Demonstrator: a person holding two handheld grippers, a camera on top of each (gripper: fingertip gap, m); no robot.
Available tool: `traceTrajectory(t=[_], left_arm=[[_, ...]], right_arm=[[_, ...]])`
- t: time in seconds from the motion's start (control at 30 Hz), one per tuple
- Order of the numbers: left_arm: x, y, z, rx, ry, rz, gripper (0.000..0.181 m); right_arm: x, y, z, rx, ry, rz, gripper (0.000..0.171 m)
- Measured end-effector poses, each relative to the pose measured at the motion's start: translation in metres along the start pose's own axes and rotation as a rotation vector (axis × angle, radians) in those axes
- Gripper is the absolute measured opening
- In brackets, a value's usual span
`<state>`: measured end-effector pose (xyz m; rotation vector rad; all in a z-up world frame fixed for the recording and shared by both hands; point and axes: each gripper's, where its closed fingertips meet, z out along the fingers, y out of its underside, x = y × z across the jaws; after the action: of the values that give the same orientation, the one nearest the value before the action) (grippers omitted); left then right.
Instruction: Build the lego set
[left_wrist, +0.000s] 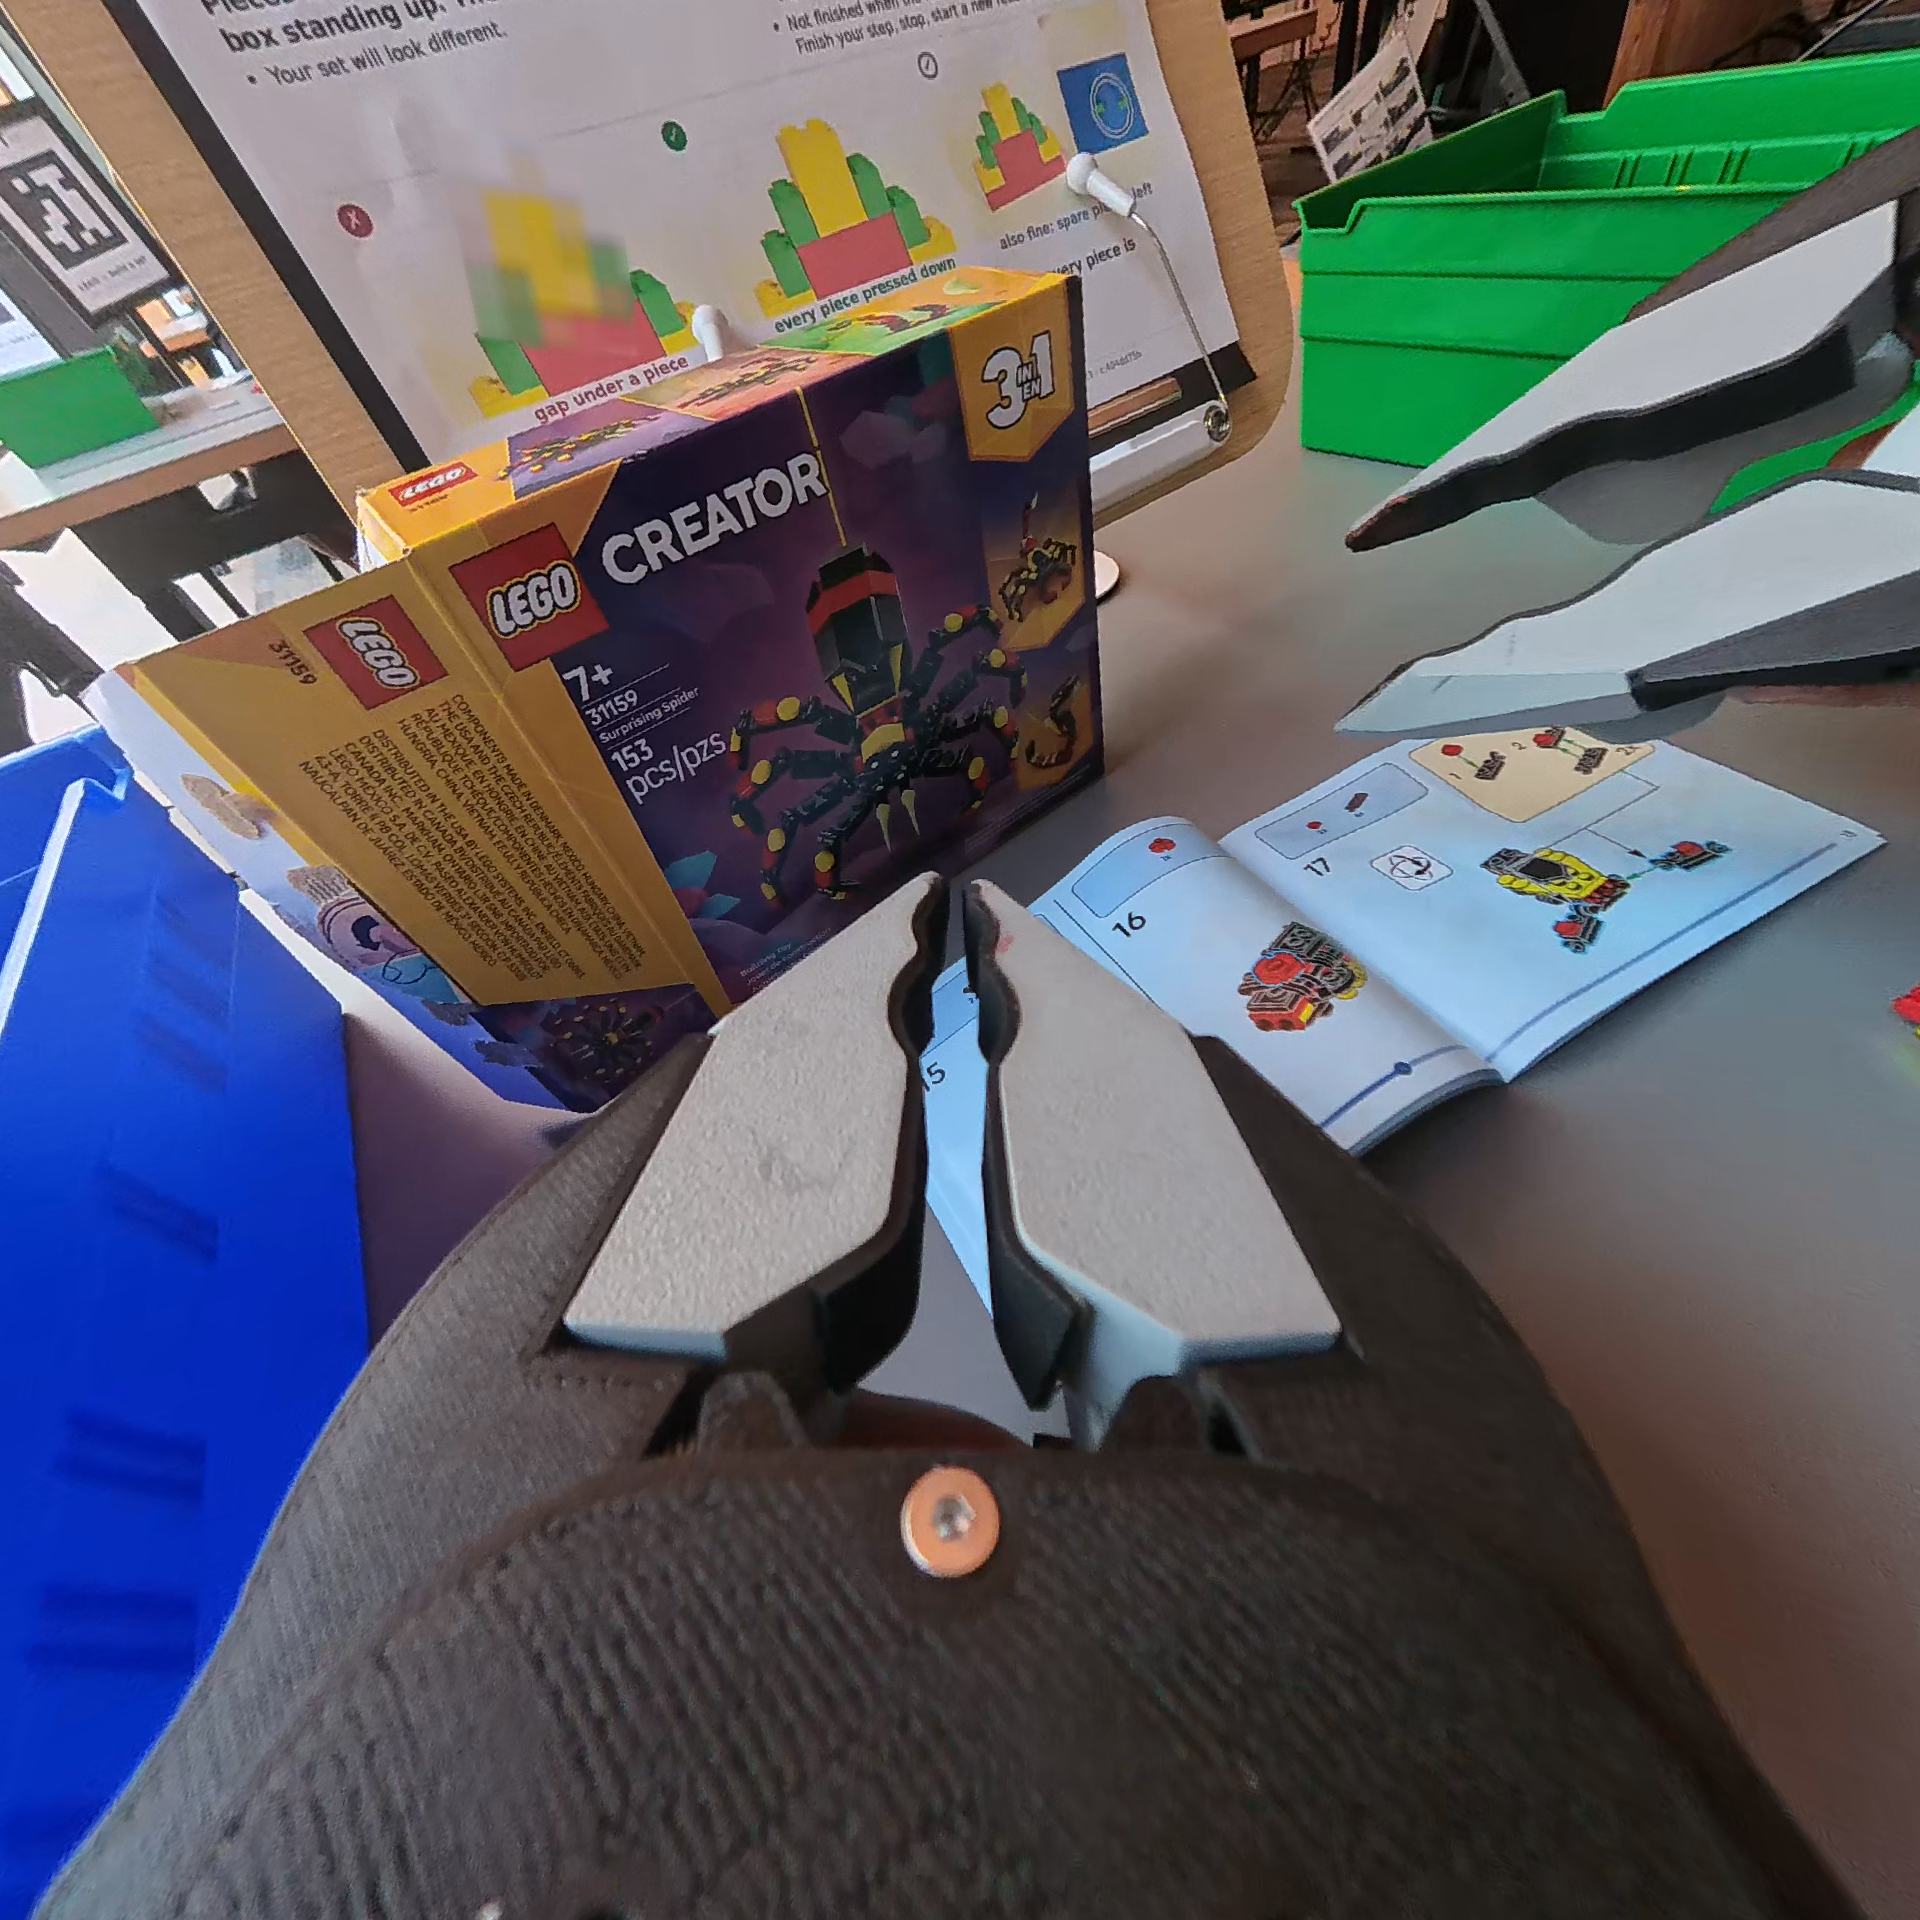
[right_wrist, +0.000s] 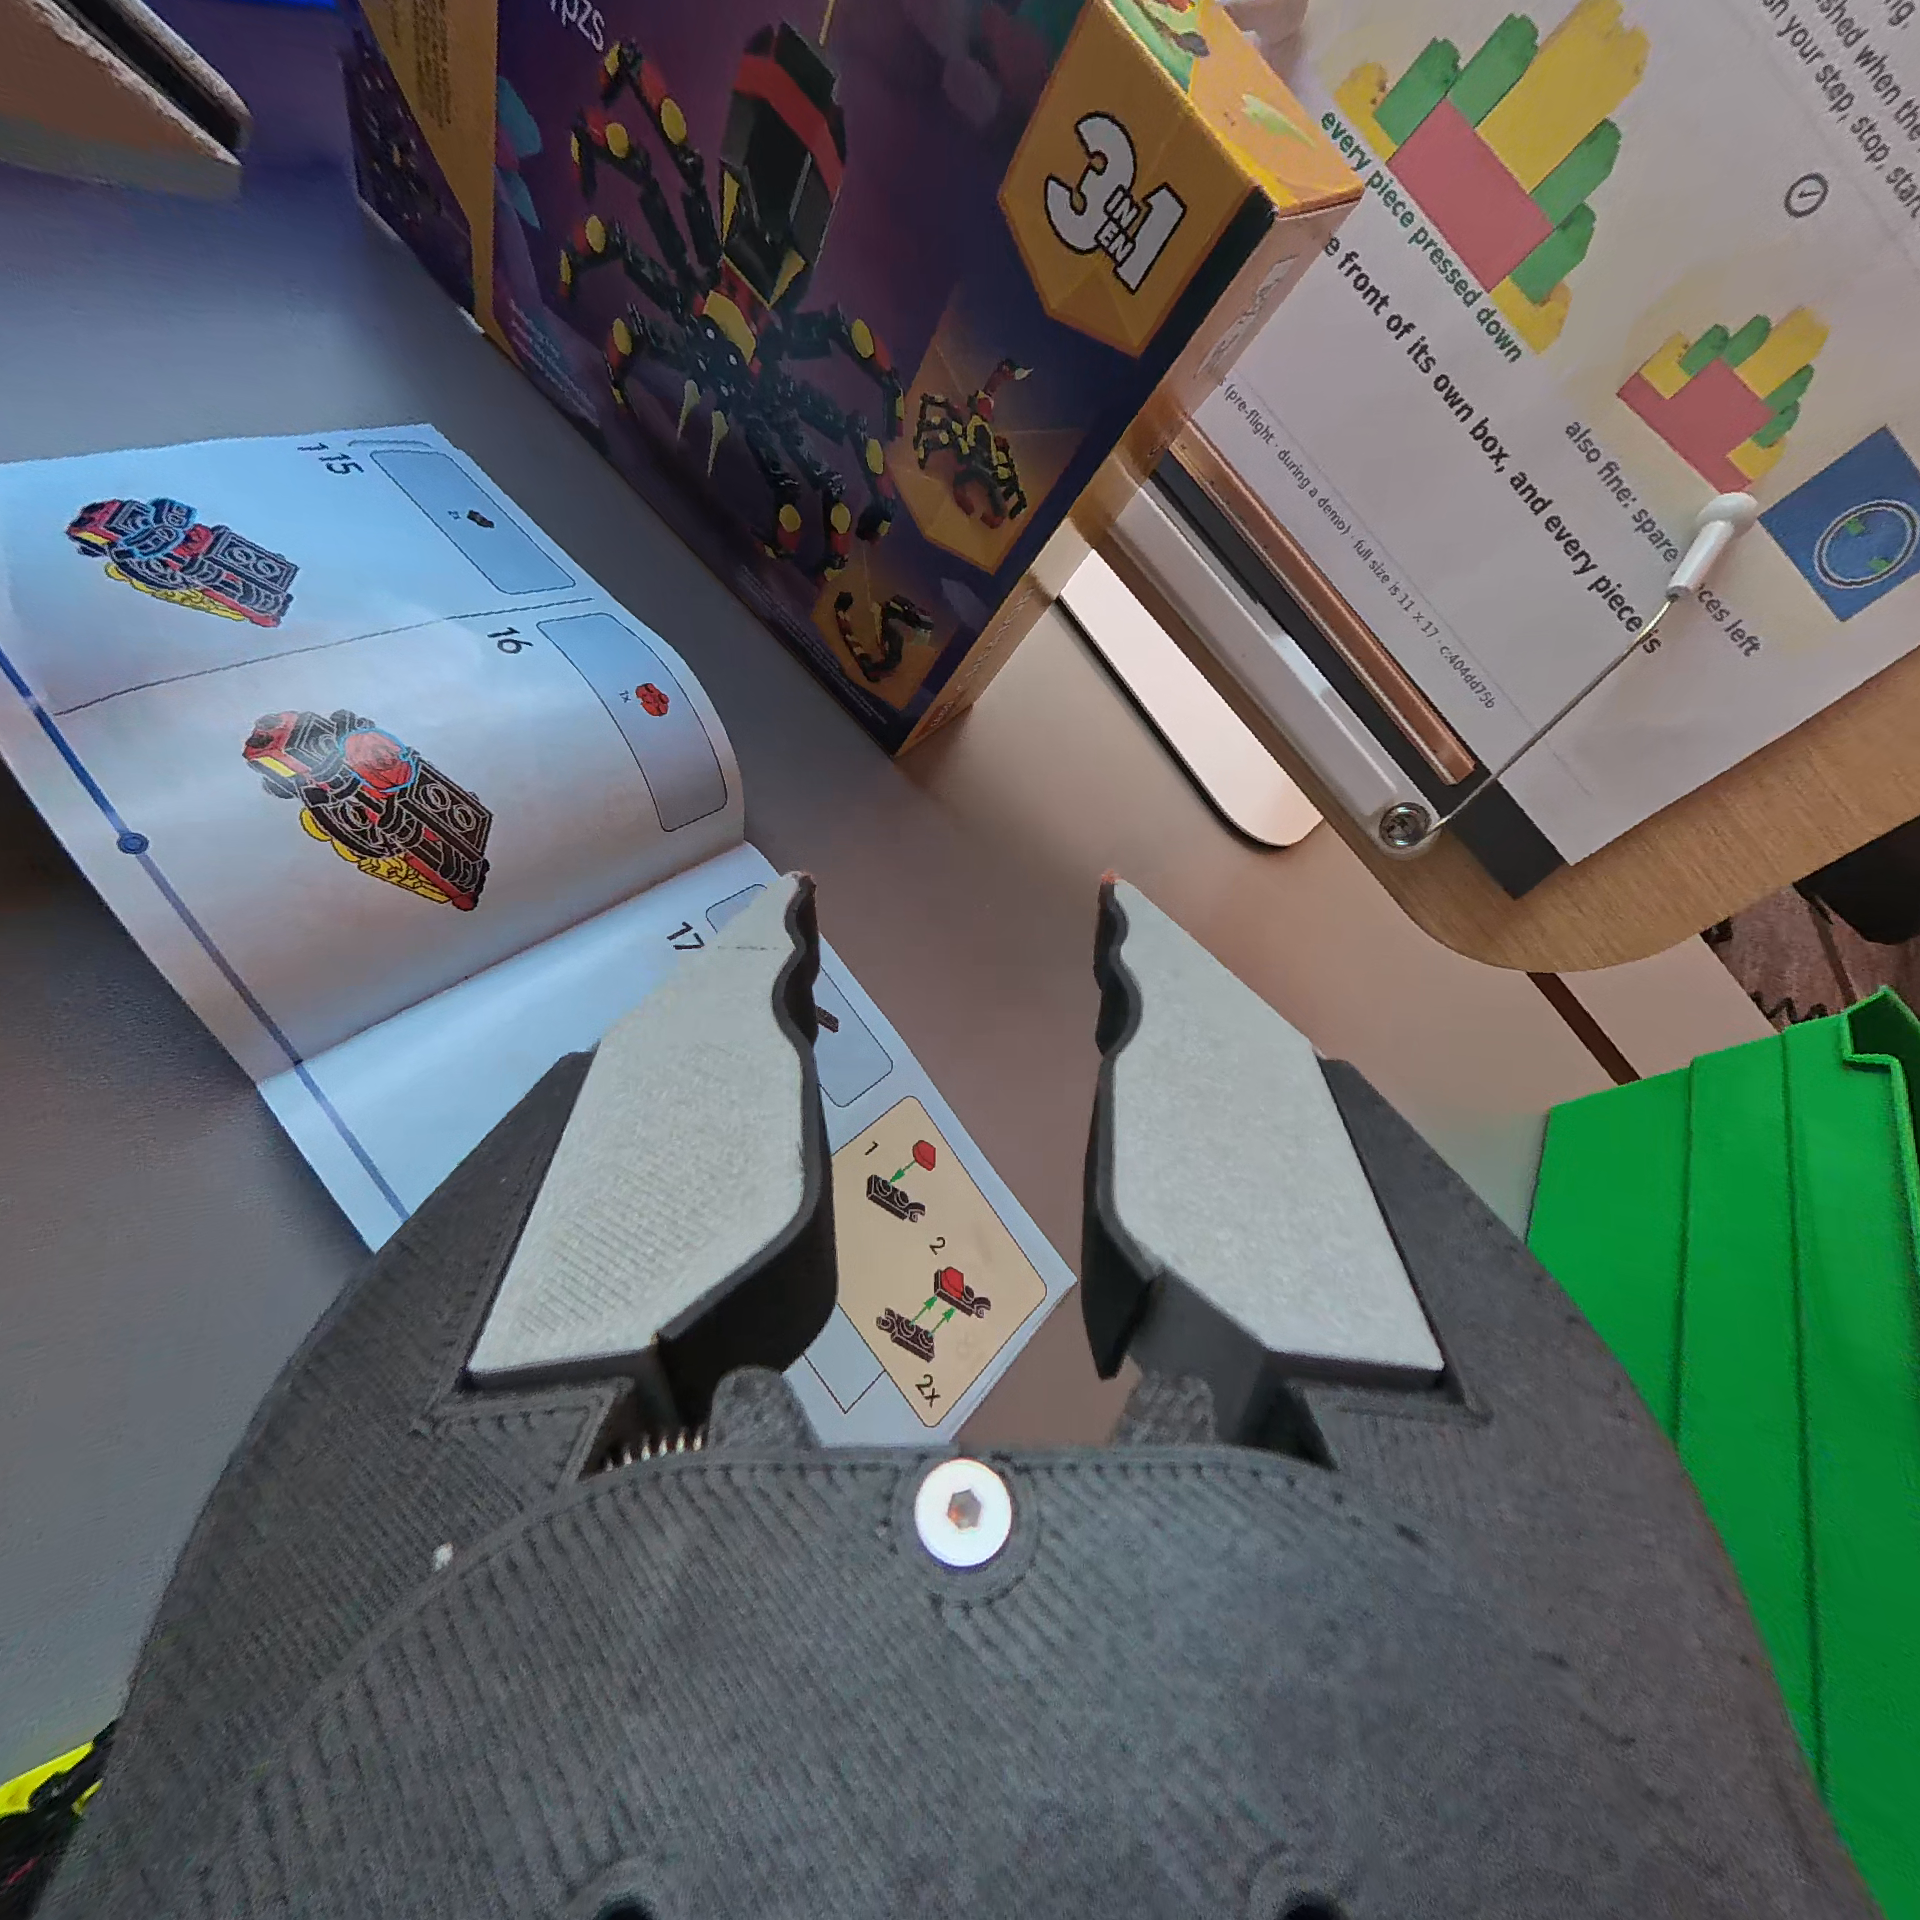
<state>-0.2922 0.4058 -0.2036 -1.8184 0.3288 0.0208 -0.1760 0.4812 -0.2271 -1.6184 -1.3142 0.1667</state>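
An open instruction booklet (left_wrist: 1455, 914) lies flat on the grey table; it also shows in the right wrist view (right_wrist: 364, 748). The purple and yellow set box (left_wrist: 790, 644) stands behind it, also seen in the right wrist view (right_wrist: 831, 343). My left gripper (left_wrist: 956, 888) is shut and empty, above the booklet's left edge, in front of the box. My right gripper (right_wrist: 951, 883) is open and empty, hovering over the booklet's right page; it shows in the left wrist view (left_wrist: 1351, 623) at the right. A few loose red and yellow pieces (left_wrist: 1907, 1013) peek in at the right edge.
A blue bin (left_wrist: 156, 1195) stands at the left. A green bin (left_wrist: 1507, 281) stands at the back right, also in the right wrist view (right_wrist: 1745, 1351). A wooden stand with a printed sheet (left_wrist: 727, 156) rises behind the box.
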Motion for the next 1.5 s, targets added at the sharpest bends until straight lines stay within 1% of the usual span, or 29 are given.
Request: traceTrajectory(t=[0.2, 0.4, 0.57, 0.6, 0.67, 0.9, 1.1, 1.27, 1.37, 1.4, 1.43, 1.5], left_arm=[[0.001, 0.001, 0.001, -0.004, 0.002, 0.003, 0.004], [-0.004, 0.000, -0.001, 0.001, -0.013, -0.003, 0.007], [-0.011, -0.002, -0.004, 0.006, -0.024, -0.035, 0.005], [-0.012, -0.003, -0.004, 0.006, -0.028, -0.039, 0.004], [-0.014, -0.002, -0.005, 0.003, -0.035, -0.047, 0.000], [-0.019, -0.001, -0.008, -0.030, -0.060, -0.152, 0.000], [0.006, 0.001, -0.008, -0.064, 0.106, -0.295, 0.000], [0.011, 0.010, -0.007, -0.105, 0.110, -0.256, 0.002], [0.034, 0.011, -0.007, -0.132, 0.231, -0.312, 0.003], [0.040, 0.013, -0.007, -0.141, 0.263, -0.328, 0.005], [0.045, 0.016, -0.007, -0.154, 0.296, -0.345, 0.012], [0.057, 0.020, -0.007, -0.174, 0.371, -0.391, 0.025]], right_arm=[[0.000, -0.002, -0.002, 0.010, -0.006, 0.008, 0.045], [0.002, -0.003, -0.002, 0.018, 0.003, 0.019, 0.048], [0.002, -0.002, -0.002, 0.021, -0.004, 0.031, 0.049], [0.002, -0.002, -0.002, 0.024, -0.002, 0.036, 0.050], [0.005, -0.003, -0.002, 0.036, 0.013, 0.056, 0.057], [0.011, -0.001, -0.002, 0.057, -0.014, 0.147, 0.060], [0.037, 0.016, 0.001, 0.008, 0.059, 0.149, 0.059], [0.045, 0.022, 0.003, 0.016, 0.049, 0.188, 0.053], [0.057, 0.035, 0.006, -0.040, 0.120, 0.146, 0.043], [0.062, 0.039, 0.005, -0.061, 0.149, 0.136, 0.042], [0.065, 0.042, 0.005, -0.073, 0.158, 0.143, 0.042], [0.064, 0.043, 0.006, -0.064, 0.124, 0.188, 0.038]])
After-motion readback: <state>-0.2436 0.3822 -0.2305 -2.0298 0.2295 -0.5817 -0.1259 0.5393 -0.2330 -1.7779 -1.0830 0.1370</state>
